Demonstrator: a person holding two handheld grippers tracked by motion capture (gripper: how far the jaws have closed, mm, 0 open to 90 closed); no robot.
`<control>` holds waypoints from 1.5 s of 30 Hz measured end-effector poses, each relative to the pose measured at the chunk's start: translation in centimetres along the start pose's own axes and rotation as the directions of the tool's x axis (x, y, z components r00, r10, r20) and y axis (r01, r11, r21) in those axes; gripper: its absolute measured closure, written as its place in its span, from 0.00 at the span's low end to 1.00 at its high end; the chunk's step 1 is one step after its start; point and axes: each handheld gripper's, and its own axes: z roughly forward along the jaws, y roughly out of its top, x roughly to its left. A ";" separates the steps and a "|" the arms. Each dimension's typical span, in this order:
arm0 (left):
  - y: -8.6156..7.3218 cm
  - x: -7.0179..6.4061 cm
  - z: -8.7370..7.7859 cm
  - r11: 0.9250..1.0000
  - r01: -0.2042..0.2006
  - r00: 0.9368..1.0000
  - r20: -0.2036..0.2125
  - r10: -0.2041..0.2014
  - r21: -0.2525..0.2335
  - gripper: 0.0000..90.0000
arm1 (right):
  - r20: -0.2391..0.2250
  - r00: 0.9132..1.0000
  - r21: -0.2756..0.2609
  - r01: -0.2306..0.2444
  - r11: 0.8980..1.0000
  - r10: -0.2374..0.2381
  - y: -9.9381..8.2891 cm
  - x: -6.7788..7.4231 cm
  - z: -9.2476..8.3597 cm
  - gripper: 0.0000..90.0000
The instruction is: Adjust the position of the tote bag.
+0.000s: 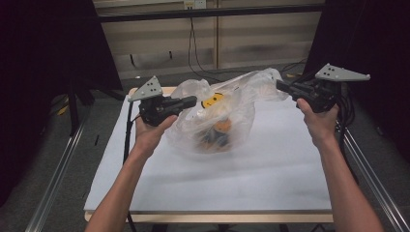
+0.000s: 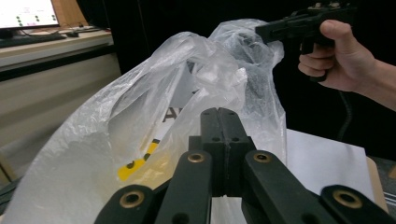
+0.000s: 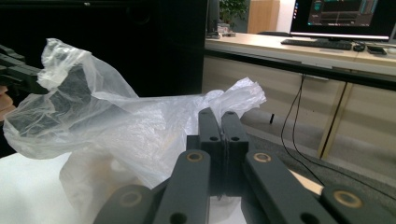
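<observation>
A clear plastic bag (image 1: 227, 104) is held up over the middle of the white table (image 1: 270, 179), stretched between both grippers. Inside it lie an orange and dark object (image 1: 217, 133) and a yellow piece with a black mark (image 1: 212, 100). My left gripper (image 1: 193, 101) is shut on the bag's left rim; in the left gripper view its jaws (image 2: 223, 112) meet with the film (image 2: 140, 121) pinched between them. My right gripper (image 1: 279, 85) is shut on the bag's right rim, higher up; in the right gripper view (image 3: 222, 114) the film (image 3: 116, 126) bunches at its closed jaws.
Metal rails (image 1: 58, 169) run along the floor on both sides of the table. Black curtains (image 1: 43, 58) hang left and right. Cables (image 1: 193, 53) trail down the back wall. A desk with a monitor (image 3: 343, 16) stands beyond the table.
</observation>
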 end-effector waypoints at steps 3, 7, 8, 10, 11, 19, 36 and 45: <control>0.5 0.5 -0.8 1.000 0.000 1.000 -0.016 0.000 -0.012 1.00 | -0.006 1.000 -0.007 0.019 1.000 -0.019 1.1 0.3 0.3 1.00; 1.2 1.3 -2.3 0.999 0.004 0.999 -0.054 -0.006 -0.033 1.00 | -0.015 0.999 -0.033 0.033 0.999 -0.033 3.1 0.5 0.8 1.00; 1.2 1.6 -2.7 0.999 0.003 0.998 -0.061 -0.006 -0.036 1.00 | -0.014 0.999 -0.037 0.029 0.999 -0.030 3.5 0.6 0.8 1.00; 1.3 1.8 -3.1 0.999 -0.001 0.997 -0.078 -0.002 -0.036 1.00 | -0.013 0.999 -0.041 0.030 0.999 -0.030 3.8 0.6 0.9 1.00; 1.3 2.0 -3.4 0.999 -0.001 0.996 -0.087 -0.002 -0.040 1.00 | -0.009 0.999 -0.046 0.035 0.998 -0.035 4.5 0.7 1.1 1.00; 1.3 4.0 -6.0 0.998 0.032 0.987 -0.155 -0.041 -0.060 1.00 | -0.010 0.999 -0.070 0.036 0.997 -0.037 5.6 0.8 1.3 1.00; 1.2 7.1 -11.2 0.992 0.076 0.954 -0.282 -0.102 -0.100 1.00 | 0.032 0.999 -0.077 0.042 0.996 -0.040 6.7 0.7 1.2 1.00; 0.9 7.5 -11.9 0.991 0.089 0.939 -0.324 -0.117 -0.100 1.00 | 0.038 0.997 -0.073 0.071 0.995 -0.068 7.1 1.4 1.6 1.00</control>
